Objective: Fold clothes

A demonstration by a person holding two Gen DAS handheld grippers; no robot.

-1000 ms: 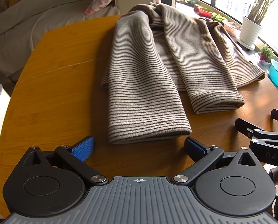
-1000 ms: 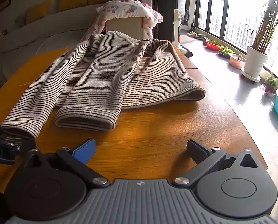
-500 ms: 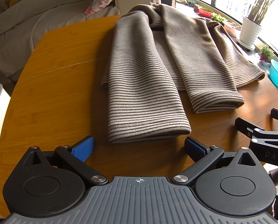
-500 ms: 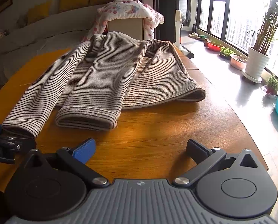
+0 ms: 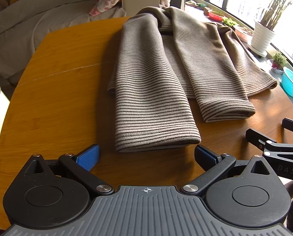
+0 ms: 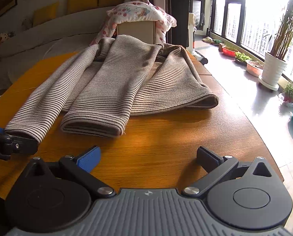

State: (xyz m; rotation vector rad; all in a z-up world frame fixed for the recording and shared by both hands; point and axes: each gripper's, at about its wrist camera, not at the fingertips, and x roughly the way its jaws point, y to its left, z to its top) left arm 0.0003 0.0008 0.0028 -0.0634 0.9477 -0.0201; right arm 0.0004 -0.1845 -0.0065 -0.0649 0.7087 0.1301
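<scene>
Left hand-held gripper, jaws spread wide and empty, faces the near cuff of the striped sweater; the right hand-held gripper, equally wide and empty, faces bare wood just short of the second cuff. The sweater lies flat on the counter, collar toward the far edge, both sleeves folded down over the body so that their cuffs point at the grippers. The left sleeve cuff sits just beyond the left gripper's blue pads, between the two fingers' lines but not touching them. The right sleeve cuff lies near, slightly left of the right gripper's centre line. The knit appears thick, soft and limp, moderately light, and likely to sag and drag rather than slide; a grasp should take both layers at a cuff or at the hem corner, where the doubled edge gives the pads a firm ridge.
</scene>
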